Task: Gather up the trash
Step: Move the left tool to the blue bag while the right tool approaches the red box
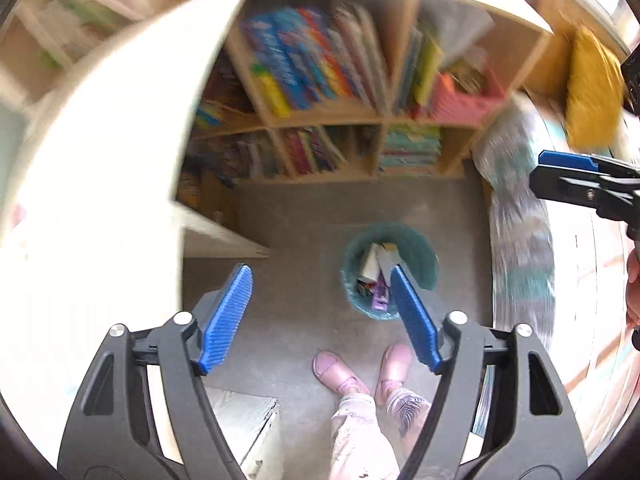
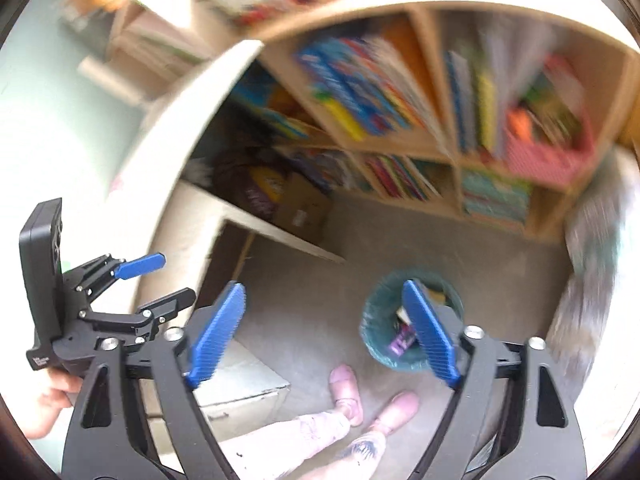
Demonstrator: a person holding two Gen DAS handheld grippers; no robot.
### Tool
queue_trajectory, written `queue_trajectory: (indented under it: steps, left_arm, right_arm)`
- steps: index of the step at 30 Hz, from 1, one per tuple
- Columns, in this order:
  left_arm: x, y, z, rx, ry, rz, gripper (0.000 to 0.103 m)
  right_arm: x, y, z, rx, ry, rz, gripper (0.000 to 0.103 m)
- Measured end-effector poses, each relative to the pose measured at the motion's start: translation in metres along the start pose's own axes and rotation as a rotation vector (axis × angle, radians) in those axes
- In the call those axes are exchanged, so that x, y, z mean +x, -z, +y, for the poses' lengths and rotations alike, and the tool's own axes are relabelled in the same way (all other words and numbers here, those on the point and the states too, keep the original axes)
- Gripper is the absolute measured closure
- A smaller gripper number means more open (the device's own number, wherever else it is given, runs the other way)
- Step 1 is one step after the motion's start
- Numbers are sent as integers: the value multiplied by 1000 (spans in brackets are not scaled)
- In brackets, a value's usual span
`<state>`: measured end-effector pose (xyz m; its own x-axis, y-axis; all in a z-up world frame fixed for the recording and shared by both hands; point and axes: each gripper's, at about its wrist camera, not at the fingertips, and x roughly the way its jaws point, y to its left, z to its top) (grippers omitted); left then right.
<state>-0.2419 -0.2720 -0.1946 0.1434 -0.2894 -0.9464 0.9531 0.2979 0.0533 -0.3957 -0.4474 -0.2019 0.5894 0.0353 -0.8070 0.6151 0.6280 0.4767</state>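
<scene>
My left gripper [image 1: 322, 304] and right gripper [image 2: 324, 332] are both wide apart, holding nothing; the round teal trash bin [image 1: 416, 248] with paper scraps sits on the floor below, lower middle, nearer my right fingers.

black frames | blue ribbed jaws | silver screws | pink shoes [image 1: 334, 370]

Pale wooden bookshelf [image 1: 360, 114], matt grey carpet [image 1: 288, 216], ribbed jaws.

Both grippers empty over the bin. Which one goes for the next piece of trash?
No clear favourite: left gripper and right gripper both gape empty above the round teal wastebasket, and no loose trash shows.
</scene>
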Motion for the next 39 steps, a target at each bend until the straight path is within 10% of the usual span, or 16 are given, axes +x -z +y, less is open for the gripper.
queue_trajectory:
  steps: [13, 32, 39]
  left_arm:
    - [-80, 51, 153, -312, -193, -77, 27]
    - [-84, 61, 289, -169, -148, -102, 25]
    - [-85, 88, 305, -239, -90, -122, 25]
  right_arm:
    - [24, -43, 151, -334, -147, 73, 16]
    - [78, -5, 294, -270, -93, 97, 16]
    - [101, -35, 334, -426, -61, 151, 16]
